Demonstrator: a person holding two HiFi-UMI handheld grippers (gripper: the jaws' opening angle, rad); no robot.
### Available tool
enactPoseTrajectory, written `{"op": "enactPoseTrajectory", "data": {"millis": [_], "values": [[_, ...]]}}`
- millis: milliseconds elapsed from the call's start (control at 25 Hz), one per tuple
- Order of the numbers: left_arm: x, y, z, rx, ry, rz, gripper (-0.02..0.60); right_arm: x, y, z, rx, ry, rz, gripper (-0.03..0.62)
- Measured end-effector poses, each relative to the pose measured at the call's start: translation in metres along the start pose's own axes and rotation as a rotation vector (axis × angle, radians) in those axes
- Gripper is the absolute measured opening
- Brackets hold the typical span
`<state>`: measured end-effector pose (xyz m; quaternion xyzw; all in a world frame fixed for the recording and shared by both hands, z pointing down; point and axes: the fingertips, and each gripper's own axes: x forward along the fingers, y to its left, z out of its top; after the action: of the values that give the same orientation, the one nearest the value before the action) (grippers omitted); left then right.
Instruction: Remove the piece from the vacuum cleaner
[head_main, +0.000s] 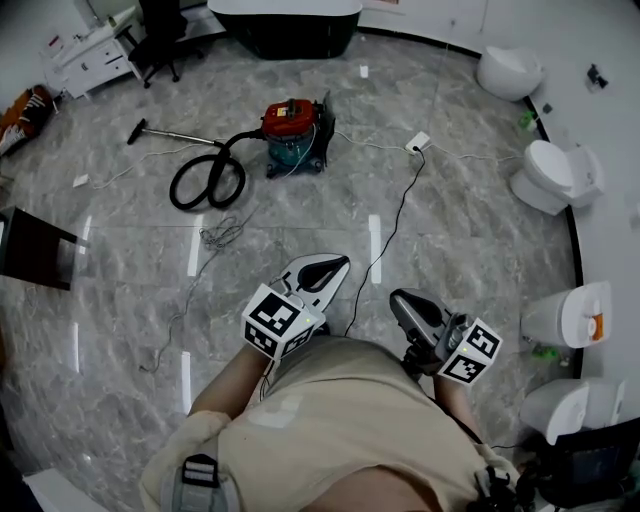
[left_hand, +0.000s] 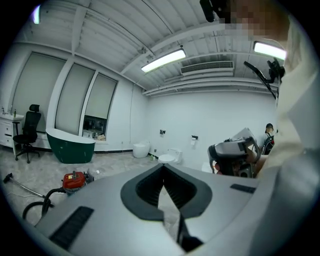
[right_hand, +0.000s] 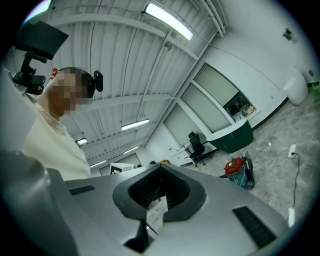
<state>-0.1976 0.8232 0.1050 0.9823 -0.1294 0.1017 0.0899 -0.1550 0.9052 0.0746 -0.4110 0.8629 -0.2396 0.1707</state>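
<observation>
Several toilets (head_main: 555, 175), grey marble floor (head_main: 460, 250), red vacuum cleaner (head_main: 293, 130)

No readable text, label, brand or number anywhere in view.

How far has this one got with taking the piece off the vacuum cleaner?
Done: nothing visible; the vacuum cleaner sits across the floor, its hose and wand apparently attached. In hand: nothing; the left gripper and right gripper are by the person's body, fingers together and empty. Left: reach the vacuum cleaner, grip the piece, pull it off.
</observation>
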Motion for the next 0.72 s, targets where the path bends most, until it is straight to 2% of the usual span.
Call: {"op": "enactPoseTrajectory", "data": {"millis": [360,520,720], "values": [[-0.031,0.052,-0.008,-0.043,-0.043,0.049,-0.006,0.057,-0.001,-0.014,-0.028,0.111,0.001,0.003],[-0.035,0.055,-0.015,-0.063,-0.029,0.053,-0.006,0.066,-0.004,-0.016,-0.004,0.132,0.012,0.003],[-0.030,0.055,-0.012,-0.046,-0.022,0.078,-0.006,0.066,-0.012,-0.014,0.032,0.127,0.043,0.003]]}}
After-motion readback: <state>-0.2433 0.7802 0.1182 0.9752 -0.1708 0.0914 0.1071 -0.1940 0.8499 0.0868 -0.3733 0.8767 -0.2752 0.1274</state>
